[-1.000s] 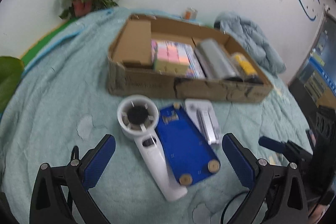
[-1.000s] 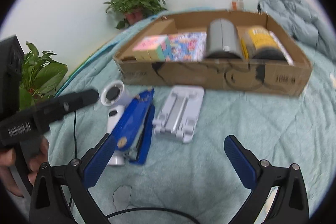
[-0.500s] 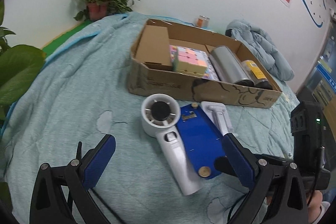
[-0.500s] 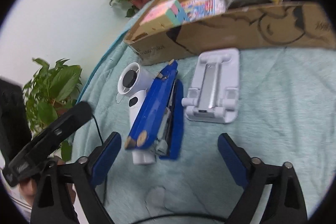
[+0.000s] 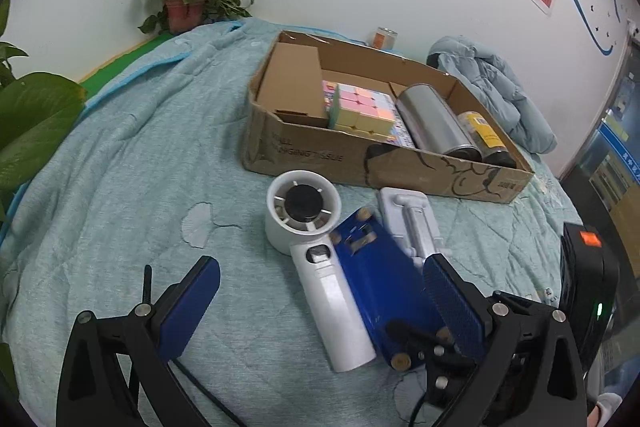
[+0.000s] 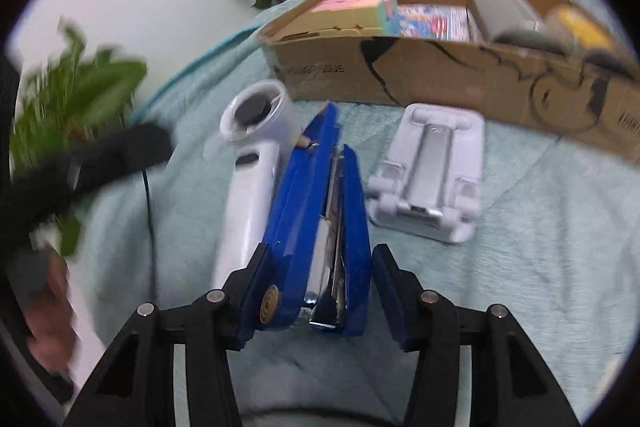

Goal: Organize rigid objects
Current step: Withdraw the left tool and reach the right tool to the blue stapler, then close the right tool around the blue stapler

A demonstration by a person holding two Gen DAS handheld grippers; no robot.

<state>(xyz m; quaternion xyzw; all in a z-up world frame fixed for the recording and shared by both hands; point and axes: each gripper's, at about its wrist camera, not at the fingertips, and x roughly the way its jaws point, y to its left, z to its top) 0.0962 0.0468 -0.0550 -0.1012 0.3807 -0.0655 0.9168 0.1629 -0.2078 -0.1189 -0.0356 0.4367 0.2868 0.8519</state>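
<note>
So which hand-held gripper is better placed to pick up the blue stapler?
Right. The right hand-held gripper already straddles the blue stapler, its jaws just closing. The left hand-held gripper hangs open, straddling the white fan.

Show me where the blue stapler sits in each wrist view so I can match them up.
Left wrist: blue stapler at lower centre-right, between the white handheld fan and the left claw's right finger.
Right wrist: blue stapler at bottom centre, between the right claw's closing fingers.
Shared landmark: cardboard box behind it.
</note>
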